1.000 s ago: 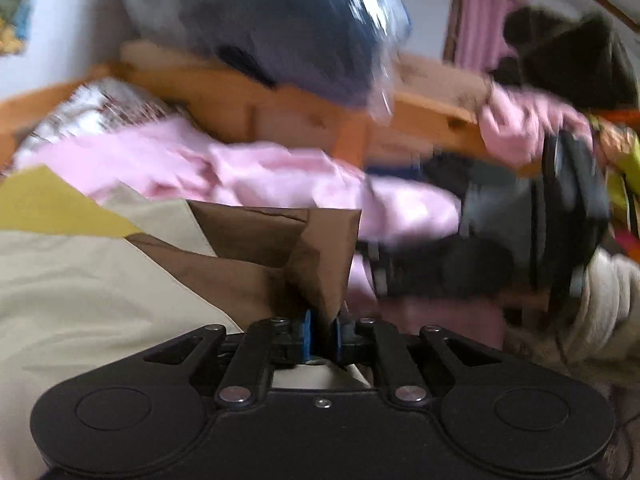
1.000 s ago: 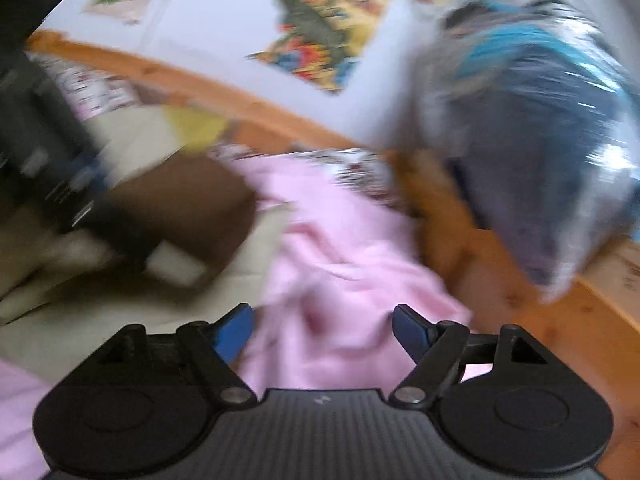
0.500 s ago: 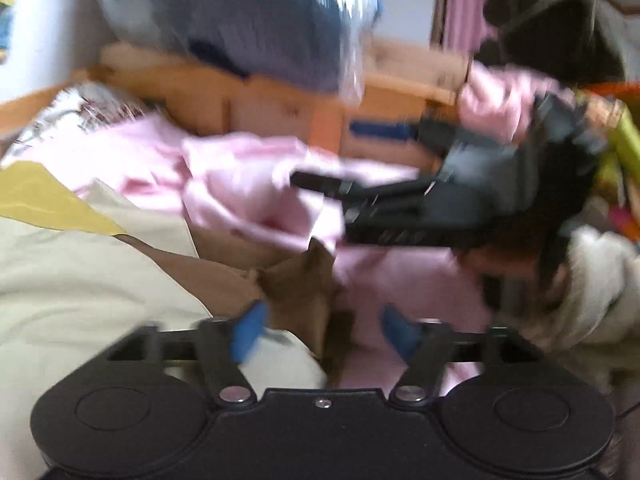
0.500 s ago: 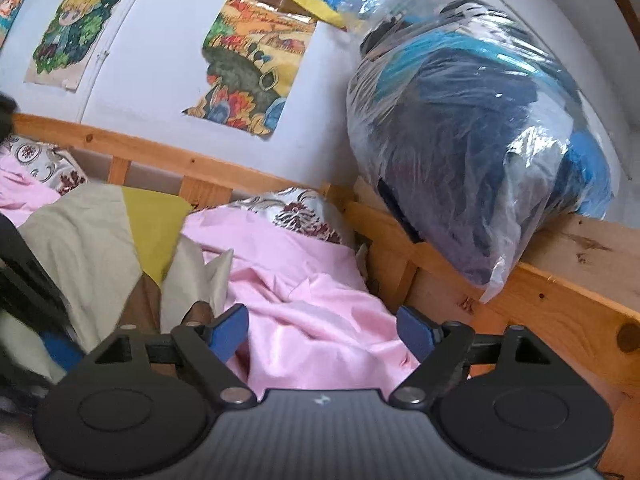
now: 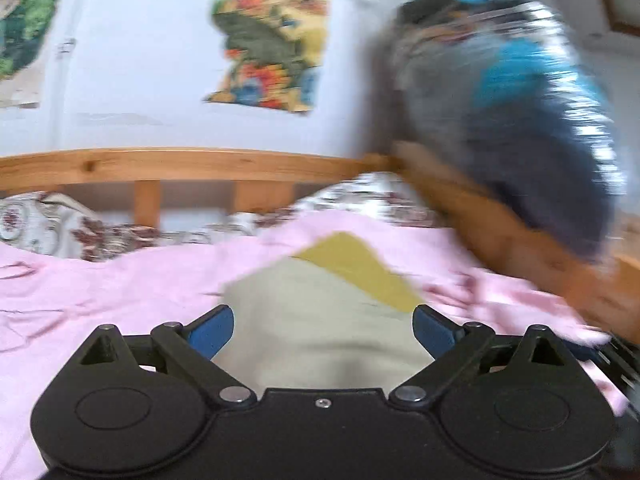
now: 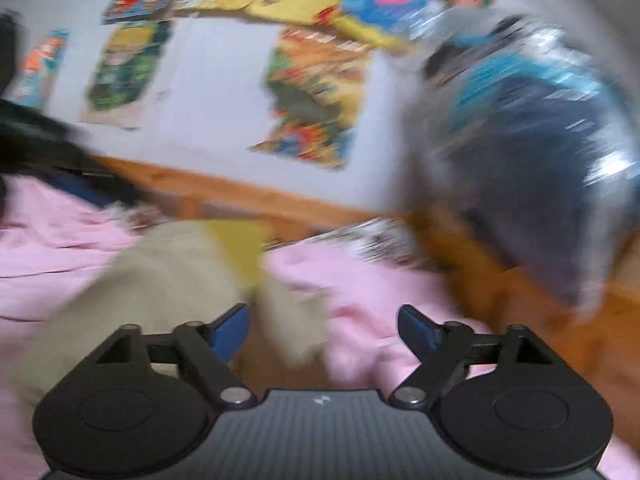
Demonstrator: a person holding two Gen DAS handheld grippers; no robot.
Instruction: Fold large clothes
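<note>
- Left gripper (image 5: 323,330): jaws wide and opening, blue pads clear of cloth, nothing pinched between them
- Garment (image 5: 320,312): beige with a yellow panel, lying on the pink sheet (image 5: 100,280) of the bed, just ahead of and below the left gripper
- Right gripper (image 6: 323,330): jaws fairly wide and closing, a beige flap of the garment seen in the gap between the pads, not pressed by them
- Garment again in the right view, beige bulk to the left, yellow panel toward the rail (image 6: 240,196), a brown part low near the left pad; blurred
- Dark shape at the far left of the right view, too blurred to name for sure
- Wooden rail along the back of the bed, patterned pillow (image 5: 60,224) against it
- Clear bag (image 5: 520,120) of dark and blue cloth resting on the wooden frame at the right
- Coloured drawings (image 6: 312,96) stuck to the white wall above the rail
- Both views smeared by motion
</note>
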